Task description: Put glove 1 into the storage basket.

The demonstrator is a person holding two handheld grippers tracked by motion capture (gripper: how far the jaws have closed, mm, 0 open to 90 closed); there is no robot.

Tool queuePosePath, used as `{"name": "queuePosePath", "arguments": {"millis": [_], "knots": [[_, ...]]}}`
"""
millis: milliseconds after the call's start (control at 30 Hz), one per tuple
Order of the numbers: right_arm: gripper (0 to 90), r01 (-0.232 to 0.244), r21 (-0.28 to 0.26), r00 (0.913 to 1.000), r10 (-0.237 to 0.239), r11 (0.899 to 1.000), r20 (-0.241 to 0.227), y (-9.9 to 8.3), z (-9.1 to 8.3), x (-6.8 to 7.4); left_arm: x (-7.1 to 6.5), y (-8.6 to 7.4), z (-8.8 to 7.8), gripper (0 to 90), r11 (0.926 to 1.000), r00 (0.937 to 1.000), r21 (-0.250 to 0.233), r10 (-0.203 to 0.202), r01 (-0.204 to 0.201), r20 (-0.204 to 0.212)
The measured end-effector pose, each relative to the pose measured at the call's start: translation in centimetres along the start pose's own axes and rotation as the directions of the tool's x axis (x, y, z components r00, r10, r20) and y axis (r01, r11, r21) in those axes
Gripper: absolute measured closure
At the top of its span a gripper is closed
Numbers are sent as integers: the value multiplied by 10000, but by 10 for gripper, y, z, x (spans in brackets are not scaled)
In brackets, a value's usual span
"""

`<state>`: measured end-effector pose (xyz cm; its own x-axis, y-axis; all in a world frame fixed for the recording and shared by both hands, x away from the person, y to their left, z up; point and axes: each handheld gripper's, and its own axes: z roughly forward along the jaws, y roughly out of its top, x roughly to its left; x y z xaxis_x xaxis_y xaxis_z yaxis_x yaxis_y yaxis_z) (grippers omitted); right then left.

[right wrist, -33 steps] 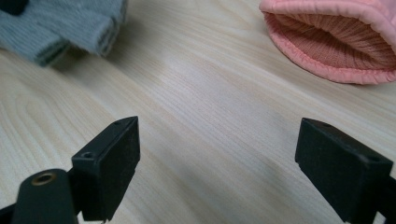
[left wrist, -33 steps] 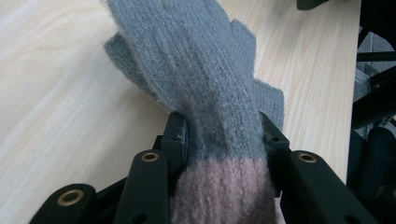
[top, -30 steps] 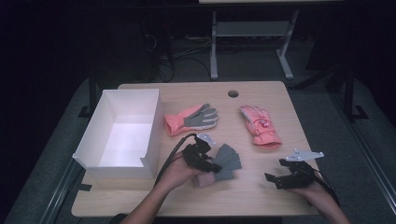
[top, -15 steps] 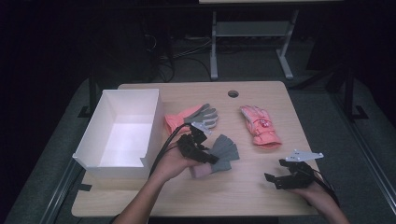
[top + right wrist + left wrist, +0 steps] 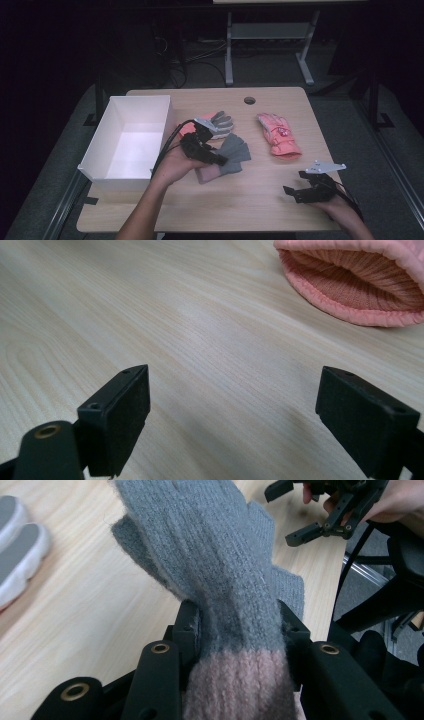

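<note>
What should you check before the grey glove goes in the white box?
1. Left claw shut on the grey knit glove: ok.
2. Glove lifted off the table: cannot tell; its fingers may be touching the wood.
3. White box open, nothing seen inside: ok.
4. Orange-and-grey glove lies close beside the carried one, may snag: not ok.
5. Right claw open, holding nothing, away from the path: ok.
6. Pink glove far from the path: ok.

Counter (image 5: 260, 200), light wood, round hole near far edge. On it: white open box (image 5: 131, 142) at left edge; orange-and-grey glove (image 5: 212, 124), centre; pink glove (image 5: 278, 135), right of centre.
</note>
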<state>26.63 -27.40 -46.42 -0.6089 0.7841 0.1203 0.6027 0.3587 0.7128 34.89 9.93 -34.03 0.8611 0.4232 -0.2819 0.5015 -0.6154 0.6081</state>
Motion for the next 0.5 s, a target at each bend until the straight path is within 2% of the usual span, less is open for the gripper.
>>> {"name": "queuePosePath", "arguments": {"millis": [100,133,167,200,300,400,500], "knots": [[139,13,-23,10000,-13,10000,-12,0,0,0,2,-1,-8,629,9998,9999,-199,-83,80,-120],[139,85,-73,10000,-85,9999,-13,0,0,0,3,-2,-18,629,9990,9998,-429,-102,94,-193],[139,85,-73,10000,-85,9999,-13,0,0,0,3,-2,-18,630,9990,9998,-429,-102,94,-193],[140,23,-74,10000,-23,10000,-1,0,0,0,6,-4,-26,630,9977,9993,-655,-184,162,-335],[139,47,-69,10000,-47,10000,-23,0,0,0,8,-6,-35,629,9968,9987,-783,-223,186,-465],[139,132,-50,9999,-132,9999,-58,0,1,0,13,-10,-52,630,9926,9961,-1168,-427,335,-770],[139,50,-31,10000,-51,10000,-65,0,1,0,17,-14,-61,630,9911,9932,-1259,-558,427,-1018]]}}
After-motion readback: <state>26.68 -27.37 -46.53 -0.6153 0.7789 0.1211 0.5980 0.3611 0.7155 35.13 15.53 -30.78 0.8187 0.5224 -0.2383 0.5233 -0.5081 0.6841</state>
